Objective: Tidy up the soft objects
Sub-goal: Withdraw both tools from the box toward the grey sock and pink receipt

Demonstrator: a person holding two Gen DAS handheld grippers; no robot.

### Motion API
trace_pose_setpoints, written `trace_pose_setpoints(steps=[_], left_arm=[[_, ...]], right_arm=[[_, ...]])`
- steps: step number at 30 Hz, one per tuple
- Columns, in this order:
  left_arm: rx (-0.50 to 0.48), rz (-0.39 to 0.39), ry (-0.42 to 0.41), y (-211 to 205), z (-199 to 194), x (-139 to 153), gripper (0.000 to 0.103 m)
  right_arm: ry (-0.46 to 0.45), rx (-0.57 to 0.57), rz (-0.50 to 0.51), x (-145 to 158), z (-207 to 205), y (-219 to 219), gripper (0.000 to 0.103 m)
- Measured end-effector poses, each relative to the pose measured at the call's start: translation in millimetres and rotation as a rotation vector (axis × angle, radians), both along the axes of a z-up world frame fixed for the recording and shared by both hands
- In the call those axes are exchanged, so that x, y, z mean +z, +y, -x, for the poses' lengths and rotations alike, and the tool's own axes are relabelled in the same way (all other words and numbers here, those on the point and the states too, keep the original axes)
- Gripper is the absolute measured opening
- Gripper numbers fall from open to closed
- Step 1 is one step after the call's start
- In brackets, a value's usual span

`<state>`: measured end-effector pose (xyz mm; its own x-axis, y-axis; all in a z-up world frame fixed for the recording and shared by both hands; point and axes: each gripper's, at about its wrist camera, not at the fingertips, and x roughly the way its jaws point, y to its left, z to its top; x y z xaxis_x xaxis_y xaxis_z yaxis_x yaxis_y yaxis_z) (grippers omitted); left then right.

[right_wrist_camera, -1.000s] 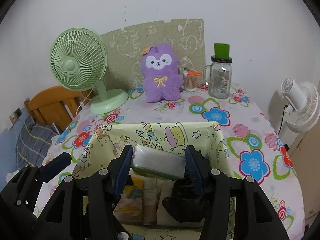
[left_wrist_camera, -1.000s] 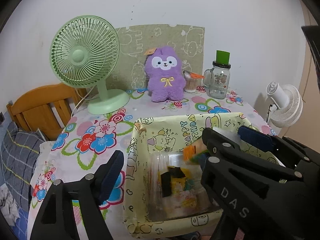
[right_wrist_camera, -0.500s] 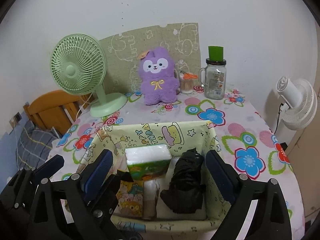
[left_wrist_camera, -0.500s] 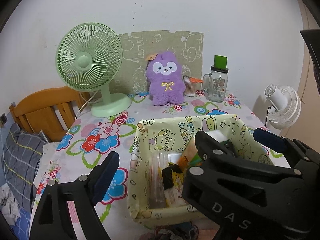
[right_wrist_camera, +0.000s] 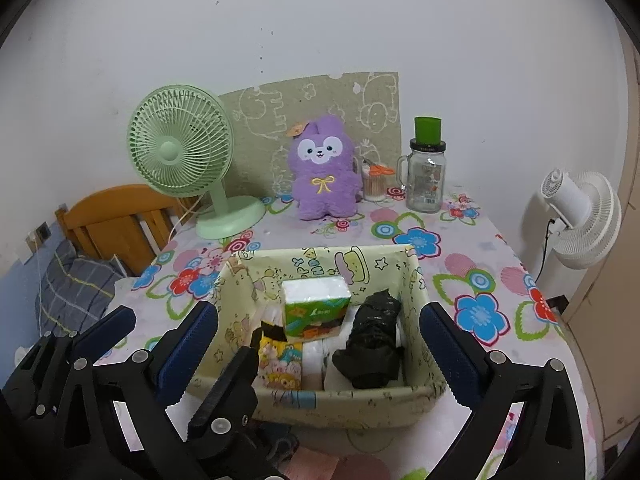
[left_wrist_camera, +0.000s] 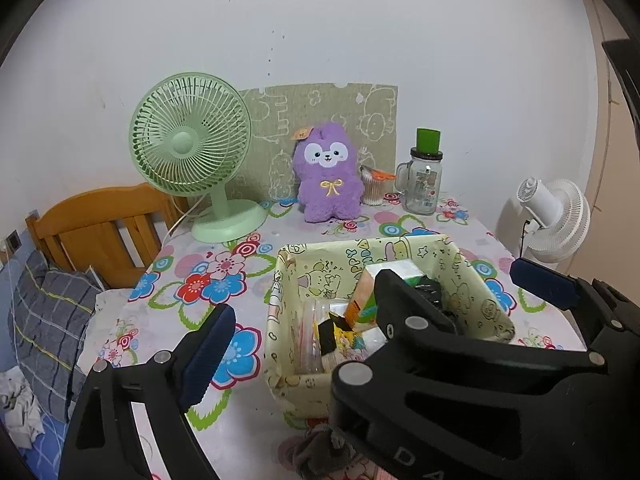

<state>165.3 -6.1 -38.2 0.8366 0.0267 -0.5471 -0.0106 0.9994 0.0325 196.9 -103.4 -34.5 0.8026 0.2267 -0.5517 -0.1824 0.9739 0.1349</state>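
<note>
The right gripper (right_wrist_camera: 318, 340) had just been opening and stood wide, nothing between its jaws; the tissue pack (right_wrist_camera: 316, 312) sat inside the yellow fabric box (right_wrist_camera: 320, 400) near the table's front edge. The left gripper (left_wrist_camera: 296, 308) also stood apart, seemingly empty.

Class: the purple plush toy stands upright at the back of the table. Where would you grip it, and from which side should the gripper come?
Grip the purple plush toy across its soft body, just below the yellow bow, coming from the front. The patterned board stands close behind it, and the cotton swab cup crowds one side, so the front looks clearest.
</note>
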Motion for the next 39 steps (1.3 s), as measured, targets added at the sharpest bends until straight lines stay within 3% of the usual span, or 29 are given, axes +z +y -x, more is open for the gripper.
trace_pose_setpoints(steps=[22,39], left_arm=[[-0.044,0.002,-0.028,-18,58,18,0.092],[-0.066,0.01,-0.026,-20,81,6,0.092]], right_arm=[[-0.023,-0.071,0.015,23,66,-21,0.103],[-0.028,-0.067,0.039,12,92,-22,0.103]])
